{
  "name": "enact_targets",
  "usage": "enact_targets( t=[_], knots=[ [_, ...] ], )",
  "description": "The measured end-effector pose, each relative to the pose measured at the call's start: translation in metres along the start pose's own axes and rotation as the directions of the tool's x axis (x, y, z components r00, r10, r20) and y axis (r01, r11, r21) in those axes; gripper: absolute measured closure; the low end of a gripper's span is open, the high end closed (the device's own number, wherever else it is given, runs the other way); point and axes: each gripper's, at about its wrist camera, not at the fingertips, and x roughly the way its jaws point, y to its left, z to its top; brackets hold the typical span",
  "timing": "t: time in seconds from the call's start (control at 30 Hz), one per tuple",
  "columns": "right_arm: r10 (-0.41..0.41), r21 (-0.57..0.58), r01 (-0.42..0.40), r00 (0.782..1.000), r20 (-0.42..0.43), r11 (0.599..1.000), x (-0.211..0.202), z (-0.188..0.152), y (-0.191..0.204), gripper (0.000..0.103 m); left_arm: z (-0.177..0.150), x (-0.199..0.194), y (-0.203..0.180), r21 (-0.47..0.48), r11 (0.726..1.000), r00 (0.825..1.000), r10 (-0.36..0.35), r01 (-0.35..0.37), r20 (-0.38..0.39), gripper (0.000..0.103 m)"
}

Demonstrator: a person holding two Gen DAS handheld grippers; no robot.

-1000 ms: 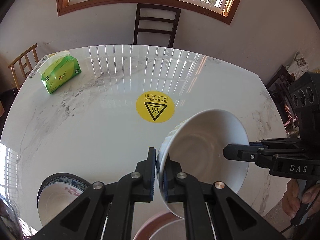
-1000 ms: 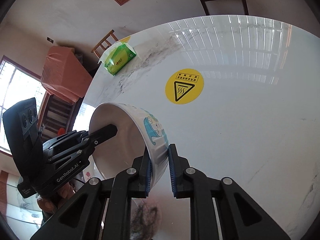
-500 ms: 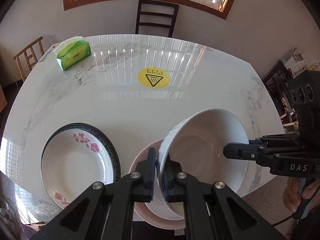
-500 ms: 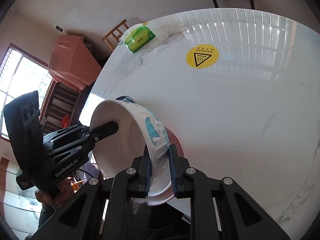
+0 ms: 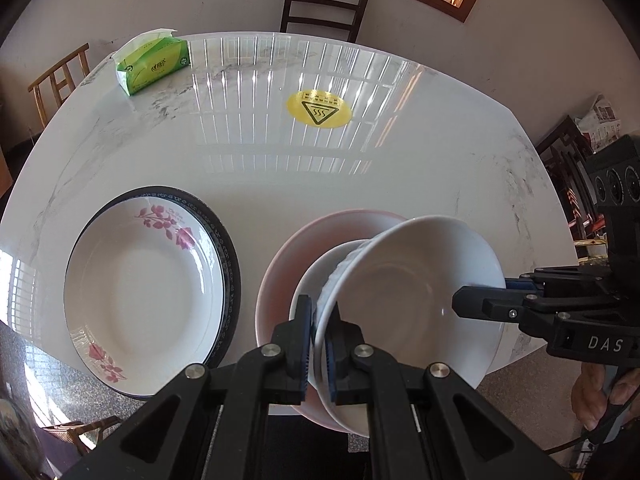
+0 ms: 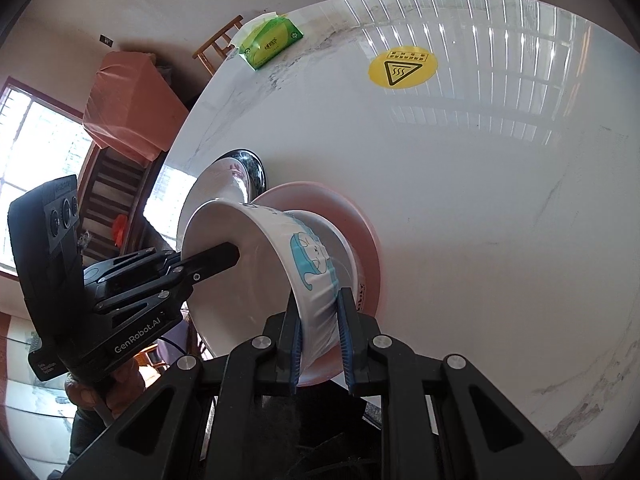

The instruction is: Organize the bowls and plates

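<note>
A white bowl (image 5: 412, 296) with a blue cartoon on its outside (image 6: 312, 258) is held by both grippers. My left gripper (image 5: 319, 344) is shut on its near rim. My right gripper (image 6: 319, 324) is shut on the opposite rim and shows at the right of the left wrist view (image 5: 492, 304). The bowl sits in or just above a smaller white bowl (image 5: 320, 276) that rests in a pink bowl (image 5: 288, 256) at the table's front edge. A floral plate (image 5: 144, 292) lies on a dark-rimmed plate (image 5: 230, 256) to the left.
The white marble table (image 5: 280, 176) carries a yellow hot-surface sticker (image 5: 319, 109) in the middle and a green tissue pack (image 5: 152, 62) at the far left. Chairs stand behind and beside the table. The table's front edge is right under the bowls.
Both grippers have carried the white bowl back toward the front edge and down over the pink bowl stack. The plates have come into view on the left.
</note>
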Motion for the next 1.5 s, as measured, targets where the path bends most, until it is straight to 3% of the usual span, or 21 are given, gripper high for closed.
enact_targets(
  t=[0.5, 0.57, 0.67, 0.77, 0.83, 0.87, 0.97, 1.1, 1.27, 1.37, 1.5],
  knots=[
    [0.01, 0.002, -0.01, 1.0, 0.015, 1.0, 0.002, 0.001, -0.001, 0.079, -0.002, 0.01, 0.006, -0.005, 1.0, 1.0, 0.017, -0.017, 0.0, 0.095],
    [0.016, -0.008, -0.016, 0.999, 0.041, 1.0, -0.003, 0.0, -0.001, 0.079, -0.003, 0.007, 0.007, -0.014, 1.0, 1.0, 0.02, -0.02, 0.016, 0.094],
    [0.008, -0.047, -0.001, 0.988, 0.154, 0.999, -0.024, -0.007, 0.002, 0.078, -0.009, -0.008, 0.011, -0.008, 1.0, 0.996, 0.015, -0.014, 0.092, 0.079],
    [-0.054, -0.105, 0.094, 0.941, 0.334, 0.99, -0.047, -0.027, 0.008, 0.077, -0.019, -0.031, 0.022, -0.031, 0.999, 0.976, -0.024, 0.031, 0.218, 0.066],
    [-0.083, -0.111, 0.138, 0.913, 0.399, 0.984, -0.05, -0.043, 0.006, 0.077, -0.03, -0.046, 0.031, -0.066, 0.998, 0.953, 0.002, 0.019, 0.304, 0.058],
    [-0.092, -0.107, 0.149, 0.907, 0.412, 0.983, -0.048, -0.05, 0.005, 0.077, -0.035, -0.052, 0.035, -0.085, 0.996, 0.941, 0.031, -0.002, 0.336, 0.056],
    [-0.089, -0.094, 0.137, 0.913, 0.398, 0.986, -0.035, -0.066, -0.002, 0.077, -0.052, -0.061, 0.046, -0.13, 0.99, 0.915, 0.106, -0.06, 0.39, 0.051],
    [-0.052, -0.056, 0.08, 0.917, 0.395, 0.995, -0.027, -0.077, -0.013, 0.077, -0.067, -0.052, 0.056, -0.15, 0.987, 0.932, 0.115, -0.066, 0.344, 0.048],
    [-0.005, -0.019, 0.016, 0.885, 0.466, 1.0, -0.039, -0.078, -0.016, 0.077, -0.076, -0.033, 0.065, -0.187, 0.981, 0.954, 0.097, -0.045, 0.282, 0.048],
    [0.001, -0.047, 0.026, 0.867, 0.499, 0.999, -0.044, -0.063, -0.006, 0.077, -0.074, -0.024, 0.071, -0.211, 0.977, 0.962, 0.095, -0.04, 0.256, 0.048],
    [0.018, -0.114, 0.047, 0.858, 0.513, 0.992, -0.039, -0.034, 0.017, 0.077, -0.071, -0.014, 0.075, -0.228, 0.972, 0.965, 0.113, -0.058, 0.235, 0.048]
  ],
)
